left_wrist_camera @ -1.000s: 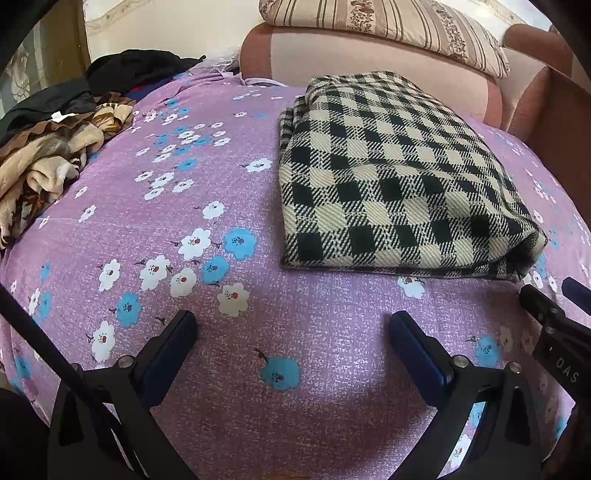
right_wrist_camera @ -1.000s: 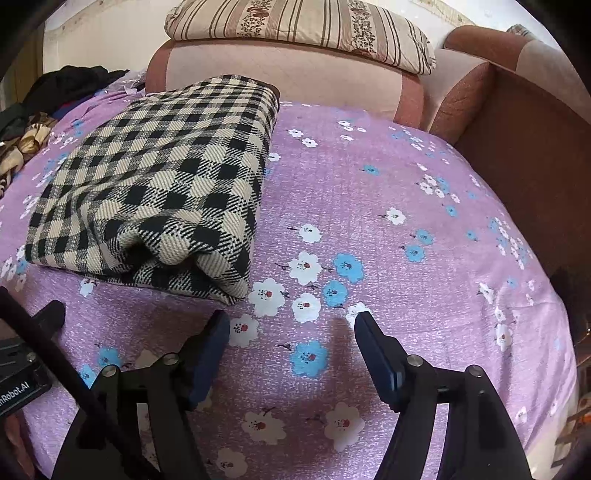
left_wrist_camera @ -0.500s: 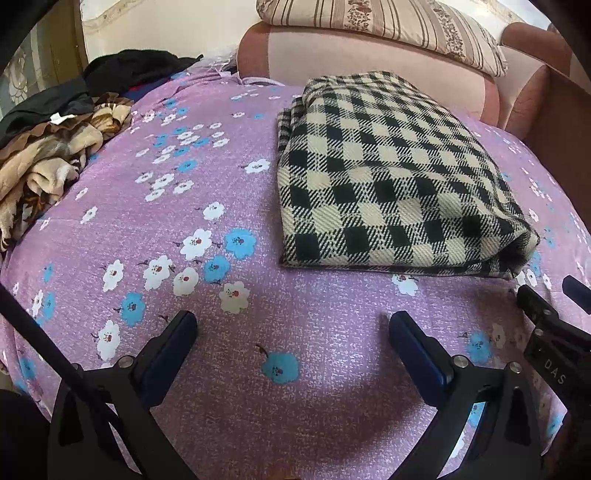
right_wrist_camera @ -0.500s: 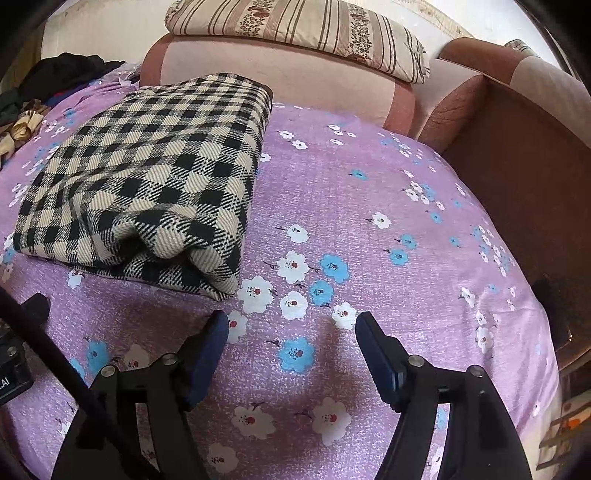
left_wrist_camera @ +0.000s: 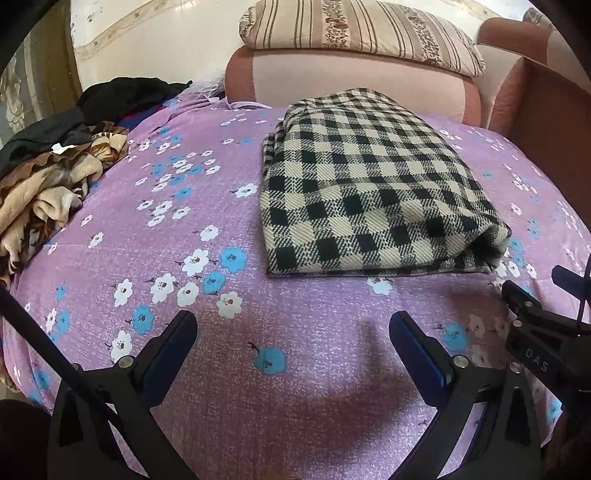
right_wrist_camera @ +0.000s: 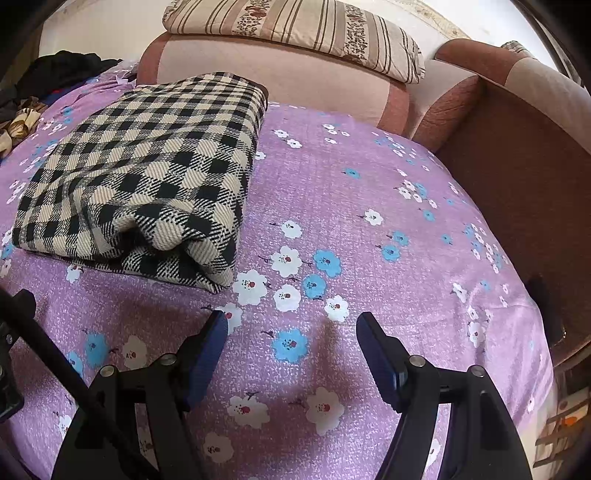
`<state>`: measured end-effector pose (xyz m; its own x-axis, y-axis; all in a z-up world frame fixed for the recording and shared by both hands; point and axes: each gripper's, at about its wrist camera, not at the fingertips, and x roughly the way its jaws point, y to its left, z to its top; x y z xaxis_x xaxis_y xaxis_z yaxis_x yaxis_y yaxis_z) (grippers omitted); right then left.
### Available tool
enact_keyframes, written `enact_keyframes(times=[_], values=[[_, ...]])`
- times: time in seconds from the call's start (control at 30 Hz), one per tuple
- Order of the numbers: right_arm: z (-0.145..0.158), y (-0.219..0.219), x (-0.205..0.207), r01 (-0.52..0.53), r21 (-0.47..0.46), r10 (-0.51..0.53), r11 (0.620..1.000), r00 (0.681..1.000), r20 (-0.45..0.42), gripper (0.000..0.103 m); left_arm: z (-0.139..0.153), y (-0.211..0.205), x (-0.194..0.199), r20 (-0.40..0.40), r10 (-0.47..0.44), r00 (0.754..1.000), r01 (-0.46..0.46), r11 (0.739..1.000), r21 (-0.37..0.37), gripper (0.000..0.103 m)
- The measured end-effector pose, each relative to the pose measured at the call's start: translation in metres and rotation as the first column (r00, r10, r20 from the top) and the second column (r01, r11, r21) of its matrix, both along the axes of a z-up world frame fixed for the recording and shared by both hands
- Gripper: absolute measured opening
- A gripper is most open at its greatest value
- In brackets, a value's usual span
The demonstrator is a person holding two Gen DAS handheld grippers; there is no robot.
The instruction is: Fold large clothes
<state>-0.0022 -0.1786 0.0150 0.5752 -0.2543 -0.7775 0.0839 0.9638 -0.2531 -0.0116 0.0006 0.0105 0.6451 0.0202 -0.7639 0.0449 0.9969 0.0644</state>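
While both the left tool [left_wrist_camera: 291, 334] and right tool [right_wrist_camera: 290, 334] hover spread wide and empty, the folded checked garment [left_wrist_camera: 369, 192] lies on the bed [left_wrist_camera: 314, 369] ahead; thick, soft and floppy, it looks best gripped at its layered near edge.

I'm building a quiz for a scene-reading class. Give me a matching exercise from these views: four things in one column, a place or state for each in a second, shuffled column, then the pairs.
Things:
1. checked garment
2. striped pillow
3. brown and black clothes pile
4. right tongs

Places or states:
A. heaped at the far left edge of the purple floral cover
B. open, nothing between them
C. folded, lying flat on the cover
D. on top of the pink headboard

Pairs: 1-C, 2-D, 3-A, 4-B
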Motion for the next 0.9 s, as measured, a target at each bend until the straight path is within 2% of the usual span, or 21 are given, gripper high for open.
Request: enact_keyframes(times=[0.9], values=[[-0.0003,-0.0066,0.0016,0.021,0.017,-0.021,1.0,1.0,0.0,0.078,-0.007,-0.0016,0.0016,-0.06,-0.039,0.997,0.038,0.999,-0.015,0.103]])
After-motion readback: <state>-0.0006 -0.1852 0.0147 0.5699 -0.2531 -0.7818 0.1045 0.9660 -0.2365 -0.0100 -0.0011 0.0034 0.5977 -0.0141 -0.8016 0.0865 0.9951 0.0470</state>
